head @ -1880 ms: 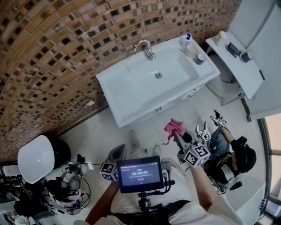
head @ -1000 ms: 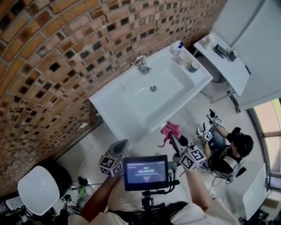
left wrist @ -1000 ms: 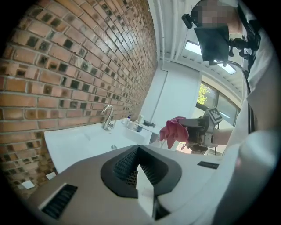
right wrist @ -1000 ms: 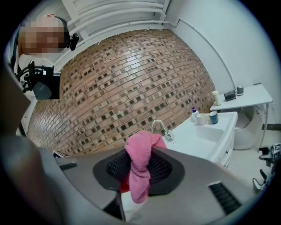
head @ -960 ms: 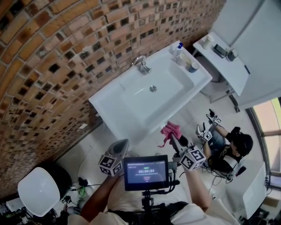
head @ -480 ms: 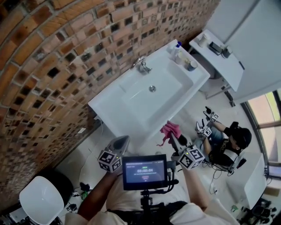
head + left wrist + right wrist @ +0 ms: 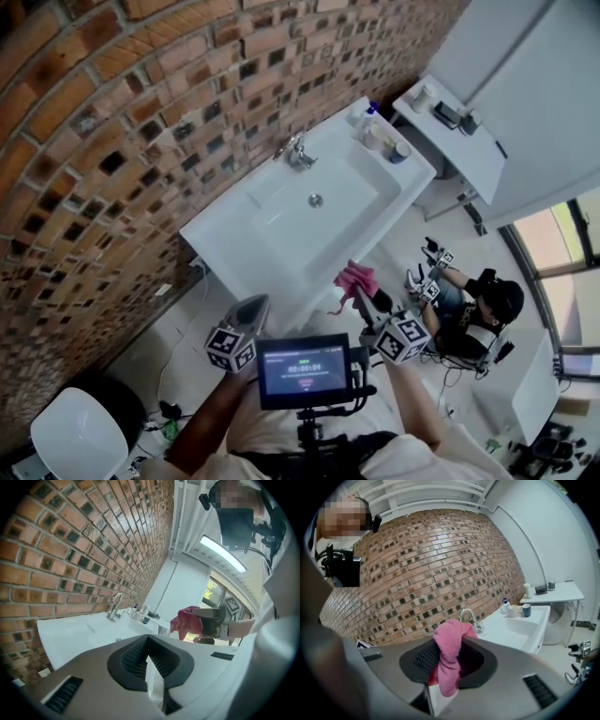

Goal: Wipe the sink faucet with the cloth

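The right gripper (image 7: 360, 292) is held in front of the person, short of the white sink (image 7: 217, 234) and well apart from it; its fingers are closed on the pink cloth (image 7: 354, 277), which bunches above the tips and hangs down in a fold between them in the right gripper view; the cloth touches nothing but the fingers.

The left gripper (image 7: 253, 305) is held lower and to the left, beside the small screen (image 7: 303, 367) mounted at the person's chest; its fingers (image 7: 140, 651) are drawn together with only a pale sliver between them, and they carry nothing.

The faucet (image 7: 298, 153), a curved chrome spout, stands at the back edge of the sink against the brick wall (image 7: 112, 122); both grippers are far from it, and in the right gripper view it shows just behind the top of the cloth.

At the sink's right rear corner stand a blue-capped bottle (image 7: 362, 113) and a dark cup (image 7: 401, 150), with what seems to be a white container between them, too small to name; beyond that corner is a white side surface (image 7: 469, 155) with small objects on it.

A second person (image 7: 483, 309) sits on the floor to the right; a white stool (image 7: 75, 439) stands at the lower left.
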A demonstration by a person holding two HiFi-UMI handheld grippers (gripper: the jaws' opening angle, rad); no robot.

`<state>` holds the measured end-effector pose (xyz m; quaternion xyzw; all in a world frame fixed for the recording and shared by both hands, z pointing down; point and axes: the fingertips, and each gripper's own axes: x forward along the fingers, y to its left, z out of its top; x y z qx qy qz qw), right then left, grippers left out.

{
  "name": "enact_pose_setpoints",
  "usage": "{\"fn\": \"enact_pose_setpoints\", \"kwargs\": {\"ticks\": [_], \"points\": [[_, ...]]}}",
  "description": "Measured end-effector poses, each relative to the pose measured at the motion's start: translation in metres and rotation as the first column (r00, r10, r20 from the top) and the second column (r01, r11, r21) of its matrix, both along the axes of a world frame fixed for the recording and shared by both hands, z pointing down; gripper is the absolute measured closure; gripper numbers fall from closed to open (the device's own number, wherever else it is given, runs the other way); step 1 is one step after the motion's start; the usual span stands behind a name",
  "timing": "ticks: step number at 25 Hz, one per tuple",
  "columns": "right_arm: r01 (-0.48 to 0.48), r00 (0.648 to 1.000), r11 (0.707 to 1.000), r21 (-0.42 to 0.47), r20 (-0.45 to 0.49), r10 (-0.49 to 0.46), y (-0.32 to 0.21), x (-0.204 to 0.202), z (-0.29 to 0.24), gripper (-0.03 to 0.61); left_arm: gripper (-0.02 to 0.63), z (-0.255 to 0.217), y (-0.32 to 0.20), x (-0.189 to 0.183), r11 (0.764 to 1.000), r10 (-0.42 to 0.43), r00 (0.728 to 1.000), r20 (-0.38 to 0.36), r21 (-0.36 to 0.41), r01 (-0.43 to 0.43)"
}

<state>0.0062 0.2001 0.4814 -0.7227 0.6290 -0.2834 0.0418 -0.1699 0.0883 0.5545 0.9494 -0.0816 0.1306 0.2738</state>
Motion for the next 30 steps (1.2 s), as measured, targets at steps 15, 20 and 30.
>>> {"fn": "enact_pose_setpoints", "kwargs": {"ticks": [15,20,30], "points": [[0.147,0.989,0.989,0.004,0.009,-0.147,-0.080,0.106,0.017,0.469,0.621,-0.029,-0.036,0.059,0.991,-0.135,0.988,0.078,0.030,0.134],[0.220,0.975,0.975,0.015,-0.028,-0.220,-0.129,0.143,0.021,0.469,0.621,-0.040,-0.049,0.079,0.982,-0.188,0.978,0.093,0.043,0.185],[0.313,0.942,0.948,-0.058,-0.104,-0.318,-0.211,0.193,0.068,0.469,0.621,-0.058,-0.075,0.117,0.959,-0.280,0.951,0.132,0.073,0.272]]}}
